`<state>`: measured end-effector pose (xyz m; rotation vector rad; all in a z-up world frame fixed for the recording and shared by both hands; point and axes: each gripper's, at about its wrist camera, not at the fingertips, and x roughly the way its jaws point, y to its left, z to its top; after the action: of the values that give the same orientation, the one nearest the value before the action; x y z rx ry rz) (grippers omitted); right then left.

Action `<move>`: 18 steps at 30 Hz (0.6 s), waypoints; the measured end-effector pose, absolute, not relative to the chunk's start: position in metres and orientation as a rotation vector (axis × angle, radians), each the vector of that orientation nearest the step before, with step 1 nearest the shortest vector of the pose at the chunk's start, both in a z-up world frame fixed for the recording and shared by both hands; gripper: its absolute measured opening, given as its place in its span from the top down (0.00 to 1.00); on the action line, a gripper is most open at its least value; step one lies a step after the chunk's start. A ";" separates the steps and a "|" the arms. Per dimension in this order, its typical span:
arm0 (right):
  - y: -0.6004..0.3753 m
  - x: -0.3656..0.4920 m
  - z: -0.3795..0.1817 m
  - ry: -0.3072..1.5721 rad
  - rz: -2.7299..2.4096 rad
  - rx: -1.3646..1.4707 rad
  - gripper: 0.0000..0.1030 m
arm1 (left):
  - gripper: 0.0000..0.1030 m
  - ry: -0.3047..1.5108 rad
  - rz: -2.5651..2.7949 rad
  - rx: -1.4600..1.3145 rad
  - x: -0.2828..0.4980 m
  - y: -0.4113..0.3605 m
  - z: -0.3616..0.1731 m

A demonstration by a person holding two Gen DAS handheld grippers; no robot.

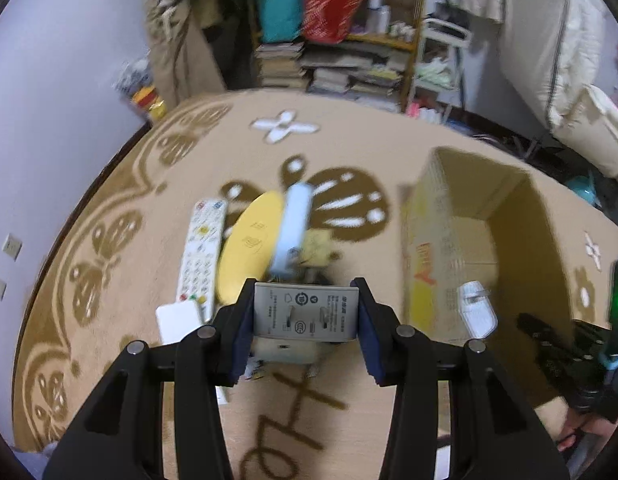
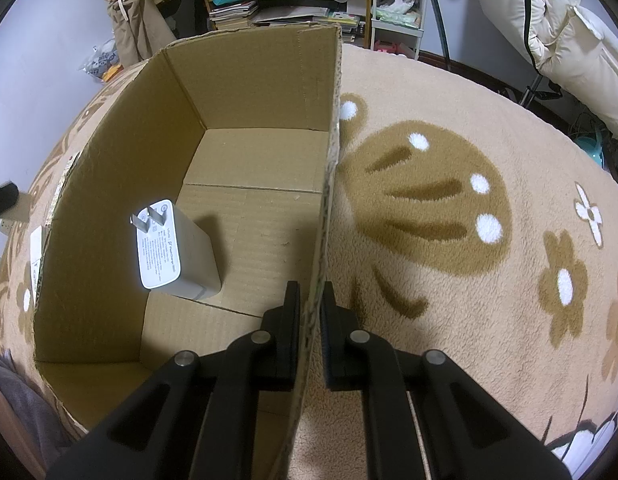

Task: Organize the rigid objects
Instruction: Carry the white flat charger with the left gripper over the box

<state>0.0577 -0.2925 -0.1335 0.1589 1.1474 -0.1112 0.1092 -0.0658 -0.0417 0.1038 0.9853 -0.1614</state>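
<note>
A grey power adapter (image 1: 306, 312), label face up, sits clamped between the 2 fingers of the left gripper (image 1: 307, 322), lifted above the beige patterned rug (image 1: 189, 140); the cardboard box (image 1: 461, 248) stands open-topped just to the right of it. Inside the box a white charger (image 2: 173, 250) rests on the floor near the left wall, its 2 prongs pointing up and away; the right gripper (image 2: 311, 332) is pinched onto the box's right wall (image 2: 325, 200), 1 finger inside and 1 outside. Left of the box, on the rug, lie a white remote (image 1: 201, 248), a yellow oval case (image 1: 251, 244) and a blurred pale blue object (image 1: 293, 228); a cluttered shelf (image 1: 349, 32) stands beyond the box.
</note>
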 end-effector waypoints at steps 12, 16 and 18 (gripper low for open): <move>-0.292 0.058 -0.133 1.147 -0.111 0.159 0.90 | 0.57 0.895 -0.344 0.047 0.099 -0.138 -0.008; -0.292 0.058 -0.133 1.147 -0.111 0.159 0.90 | 0.57 0.920 -0.379 0.054 0.102 -0.157 -0.017; -0.292 0.058 -0.133 1.147 -0.111 0.159 0.90 | 0.57 0.937 -0.385 0.056 0.106 -0.163 -0.024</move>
<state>0.0577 -0.2918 -0.1332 0.1594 1.1473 -0.1113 0.1063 -0.1628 -0.0240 0.0562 0.9374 -0.3853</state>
